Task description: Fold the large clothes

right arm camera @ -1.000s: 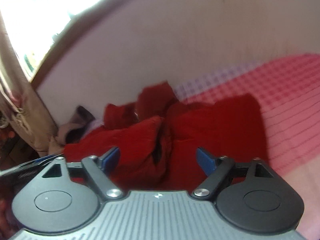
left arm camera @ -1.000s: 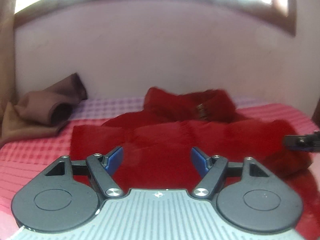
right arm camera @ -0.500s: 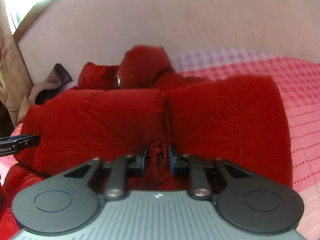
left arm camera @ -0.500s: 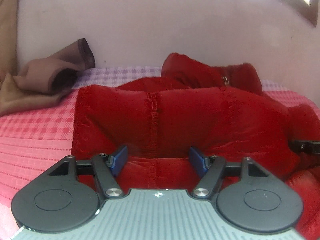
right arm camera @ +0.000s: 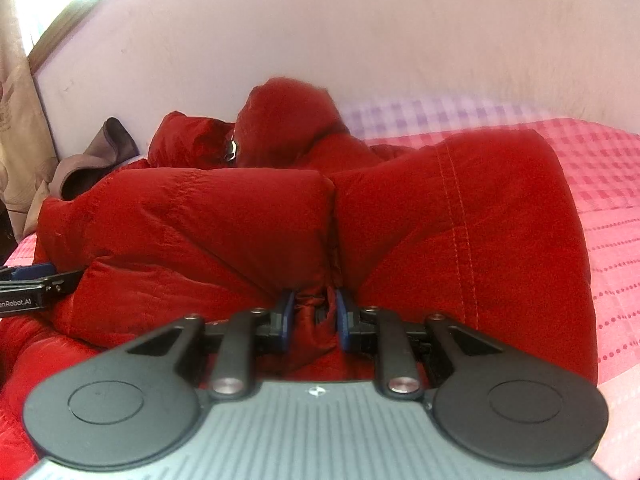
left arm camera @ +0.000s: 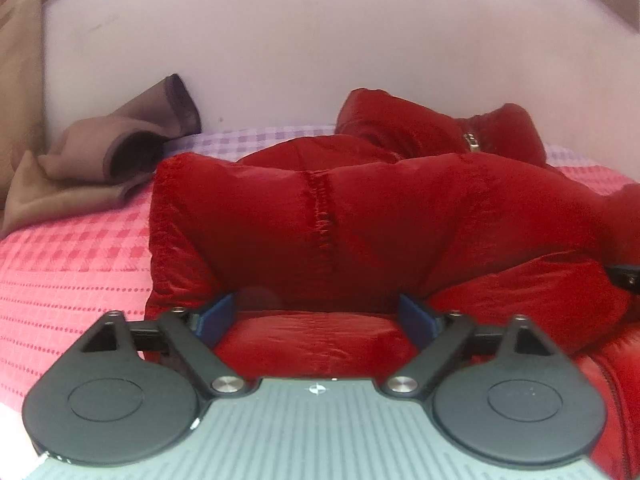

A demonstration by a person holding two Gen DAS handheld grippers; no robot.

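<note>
Jacket (left arm camera: 360, 216), red, padded, lying in a folded heap on a pink checked bedspread (left arm camera: 72, 264) near a pale wall (left arm camera: 320, 40); the hood or collar end with a metal zip pull (left arm camera: 471, 142) sits at the far side by the wall.

Left gripper (left arm camera: 316, 316): jaws spread wide and just been opening further, blue pads either side of a smooth red panel without pressing it; the bulk of the jacket rises just beyond the fingertips.

Right gripper (right arm camera: 312, 316): jaws drawn close, pinching a bunched ridge of red fabric where two padded folds meet. Its tip shows at the right edge of the left view; the left gripper's tip shows at the left edge of the right view.

Brown garment (left arm camera: 116, 156): crumpled at the far left of the bed, against the wall, apart from the jacket; possibly a fleece, the detail is soft.

Curtain (right arm camera: 20, 120): beige, at the far left.
</note>
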